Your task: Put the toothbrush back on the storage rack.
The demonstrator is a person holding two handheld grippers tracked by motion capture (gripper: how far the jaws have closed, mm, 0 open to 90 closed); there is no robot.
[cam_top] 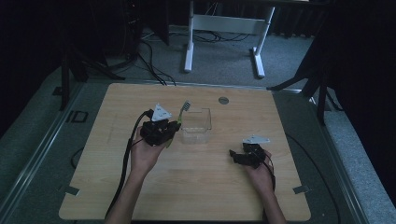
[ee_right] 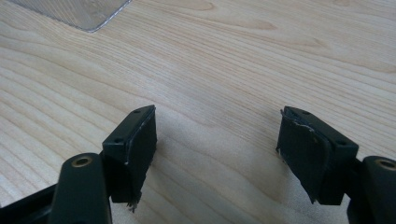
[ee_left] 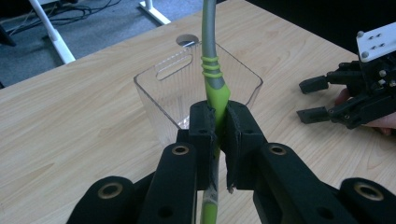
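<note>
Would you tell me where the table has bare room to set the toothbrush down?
Bare wood lies left of the left gripper, along the near edge of the table between the forearms, and right of the right gripper. It is crowded around the clear bin, where the toothbrush is held.

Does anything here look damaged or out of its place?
Yes: the pads of the open right gripper look frayed at their edges. The toothbrush, clamped in the left gripper, leans over the clear plastic box.

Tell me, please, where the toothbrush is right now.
The green toothbrush is clamped in the left gripper, left of centre in the high view, its bristled head rising beside the clear plastic bin.
</note>
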